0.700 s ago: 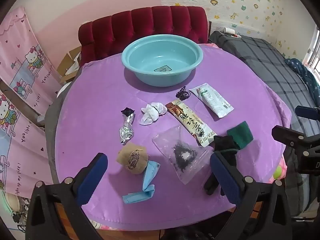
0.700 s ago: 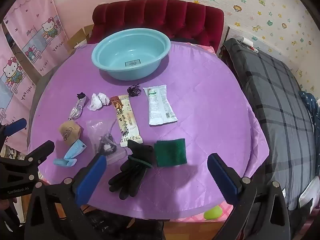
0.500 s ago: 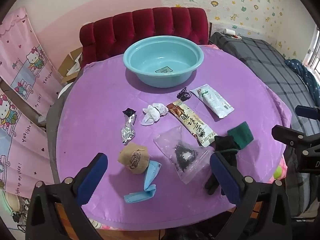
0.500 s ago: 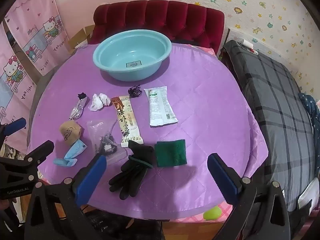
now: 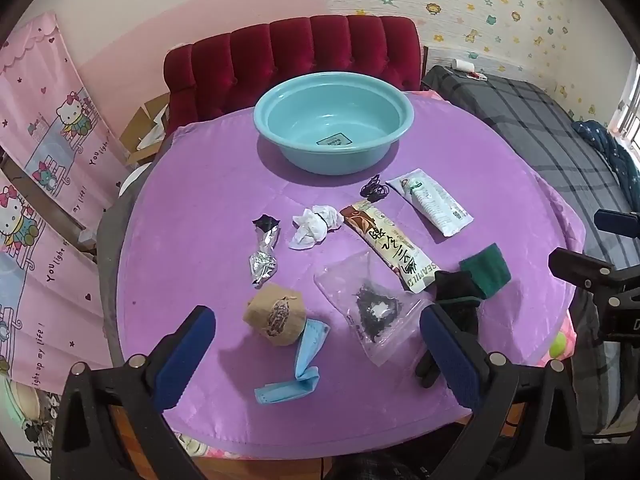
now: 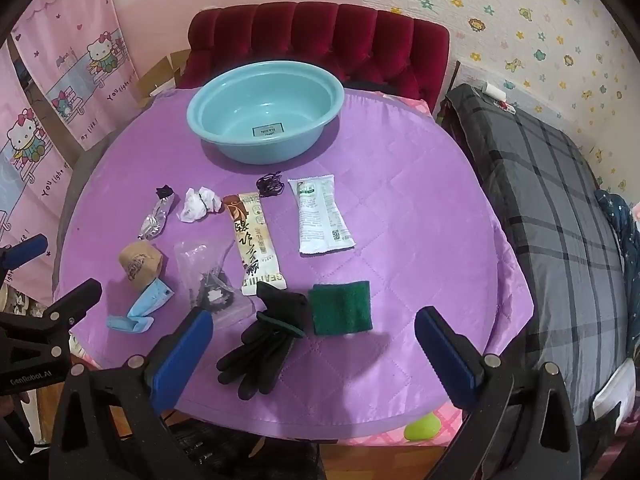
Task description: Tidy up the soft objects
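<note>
**Soft items spread on table, both tongs wide and empty**

Black glove (image 6: 264, 344) at near table edge, cuff touching green scrub pad (image 6: 341, 307). Clear bag (image 5: 368, 304), brown pouch (image 5: 276, 314), blue mask (image 5: 298, 364) in the near-left cluster. Crumpled tissue (image 5: 316, 226), foil wrapper (image 5: 264, 256), two sachets mid-table. Teal basin (image 5: 334, 120) at far side, empty apart from a label. Purple cloth (image 6: 420, 220) underneath. Left gripper (image 5: 316, 356) and right gripper (image 6: 314, 356) hovering over near edge, fully spread, gripping nothing.

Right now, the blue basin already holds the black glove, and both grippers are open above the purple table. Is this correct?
Not quite. The basin is empty; the right wrist view shows the black glove lying on the purple table beside the green pad. Both grippers, left and right, are open.
</note>
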{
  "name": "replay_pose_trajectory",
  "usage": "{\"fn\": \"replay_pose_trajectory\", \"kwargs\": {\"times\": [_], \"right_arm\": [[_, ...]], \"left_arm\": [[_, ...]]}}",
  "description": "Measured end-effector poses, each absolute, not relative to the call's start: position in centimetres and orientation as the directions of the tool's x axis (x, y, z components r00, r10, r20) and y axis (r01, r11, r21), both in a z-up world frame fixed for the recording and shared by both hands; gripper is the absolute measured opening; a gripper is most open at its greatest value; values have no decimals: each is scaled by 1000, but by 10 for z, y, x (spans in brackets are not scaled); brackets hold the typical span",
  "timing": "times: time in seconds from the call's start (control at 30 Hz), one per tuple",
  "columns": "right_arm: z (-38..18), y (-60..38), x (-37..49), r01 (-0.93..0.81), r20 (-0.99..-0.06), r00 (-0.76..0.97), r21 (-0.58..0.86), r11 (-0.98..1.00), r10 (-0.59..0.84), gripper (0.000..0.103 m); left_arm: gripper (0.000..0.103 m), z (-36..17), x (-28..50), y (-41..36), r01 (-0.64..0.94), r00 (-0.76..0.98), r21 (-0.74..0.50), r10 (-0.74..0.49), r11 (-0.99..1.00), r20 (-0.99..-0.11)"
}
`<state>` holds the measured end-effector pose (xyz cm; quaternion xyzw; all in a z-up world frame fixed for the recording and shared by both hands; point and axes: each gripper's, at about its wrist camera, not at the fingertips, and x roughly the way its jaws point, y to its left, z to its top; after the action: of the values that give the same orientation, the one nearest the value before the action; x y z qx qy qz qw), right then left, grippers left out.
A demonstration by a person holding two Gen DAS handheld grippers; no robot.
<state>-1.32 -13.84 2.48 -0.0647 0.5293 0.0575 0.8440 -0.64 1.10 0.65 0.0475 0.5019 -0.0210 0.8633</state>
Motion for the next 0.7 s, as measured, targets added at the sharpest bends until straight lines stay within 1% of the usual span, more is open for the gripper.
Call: {"fn": "replay_pose_trajectory", "kwargs": {"times": [0.7], "right_arm": [[23,-138,-8,-169,-904,426,-53,984,24,103]], "left_arm": [[103,2,-5,21,55,493,52,18,997,-870]]}}
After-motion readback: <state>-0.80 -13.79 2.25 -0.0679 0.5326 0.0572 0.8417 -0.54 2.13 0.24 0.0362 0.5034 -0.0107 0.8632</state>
